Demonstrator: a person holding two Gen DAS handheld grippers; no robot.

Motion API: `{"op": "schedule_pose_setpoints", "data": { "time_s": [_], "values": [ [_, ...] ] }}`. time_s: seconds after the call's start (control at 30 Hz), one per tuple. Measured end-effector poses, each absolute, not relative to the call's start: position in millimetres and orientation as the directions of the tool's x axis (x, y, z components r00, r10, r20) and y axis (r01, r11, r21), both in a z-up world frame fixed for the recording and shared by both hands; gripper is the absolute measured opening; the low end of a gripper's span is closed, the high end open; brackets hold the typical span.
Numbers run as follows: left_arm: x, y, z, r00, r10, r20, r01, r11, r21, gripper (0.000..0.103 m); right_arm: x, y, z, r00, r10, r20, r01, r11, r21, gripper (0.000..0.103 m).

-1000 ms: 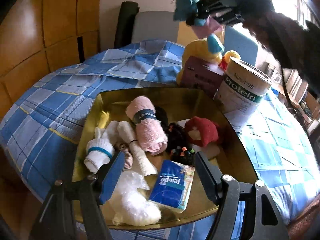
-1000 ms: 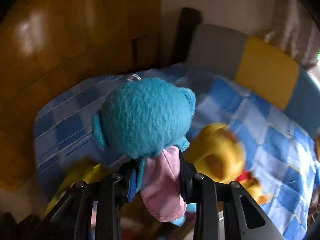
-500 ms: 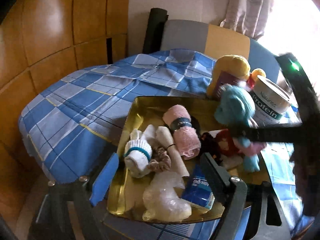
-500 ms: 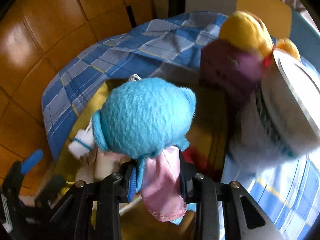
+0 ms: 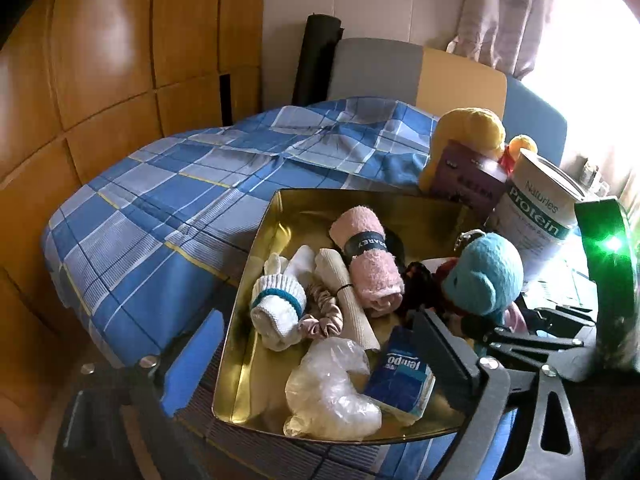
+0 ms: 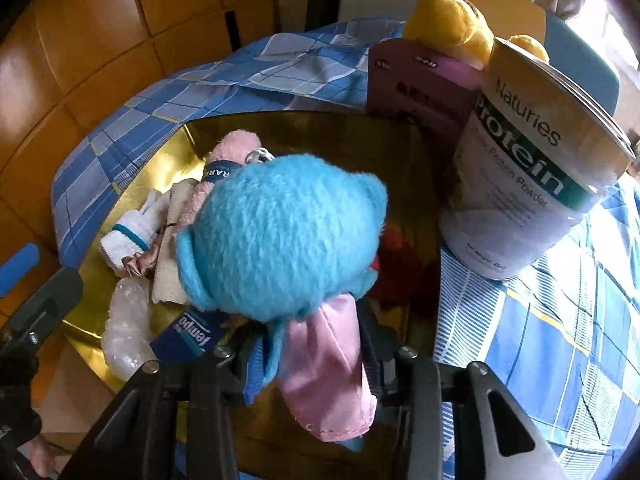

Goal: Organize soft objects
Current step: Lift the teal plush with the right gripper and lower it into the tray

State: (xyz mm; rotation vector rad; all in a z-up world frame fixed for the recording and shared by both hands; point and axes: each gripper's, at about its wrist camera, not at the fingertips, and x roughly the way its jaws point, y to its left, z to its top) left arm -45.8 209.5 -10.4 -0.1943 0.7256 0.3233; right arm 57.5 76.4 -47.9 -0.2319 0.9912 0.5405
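My right gripper [image 6: 308,344] is shut on a blue plush toy [image 6: 288,236] with a pink body and holds it low over the right side of the gold tray [image 6: 192,136]. The toy [image 5: 486,276] and tray [image 5: 264,260] also show in the left wrist view. The tray holds a pink rolled towel [image 5: 370,258], white socks [image 5: 278,308], a beige roll [image 5: 348,300], a scrunchie [image 5: 324,320], a plastic bag [image 5: 332,392], a Tempo tissue pack [image 5: 400,372] and a red soft item [image 6: 390,256]. My left gripper [image 5: 316,356] is open at the tray's near edge.
A protein powder can [image 6: 532,168] and a purple box [image 6: 420,88] stand right behind the tray, with a yellow plush [image 6: 448,16] behind them. The table has a blue plaid cloth [image 5: 180,208]. A chair [image 5: 380,68] stands at the far side.
My right gripper has carried the blue plush down from high above the table to low over the tray's right side. My left gripper has pulled back and left from the tray.
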Motion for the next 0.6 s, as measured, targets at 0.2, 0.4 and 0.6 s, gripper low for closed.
{"op": "schedule_pose_setpoints", "data": {
  "time_s": [0.2,0.4,0.6],
  "values": [
    [-45,207,-11,0.7,0.223,-0.678,-0.351,0.935,-0.055,0.102,49,72,-50,0.46,0.32,-0.828,-0.518,0.854,0.042,0.054],
    [-47,202,-9,0.704,0.228,-0.673,-0.343,0.938,-0.042,0.103,32,55,-39,0.502,0.377,-0.778,-0.501,0.86,0.094,0.062],
    [-49,195,-4,0.707,0.255,-0.659,-0.356,0.934,-0.02,0.103,11,39,-20,0.581,0.398,-0.71,-0.464,0.879,0.113,0.064]
  ]
}}
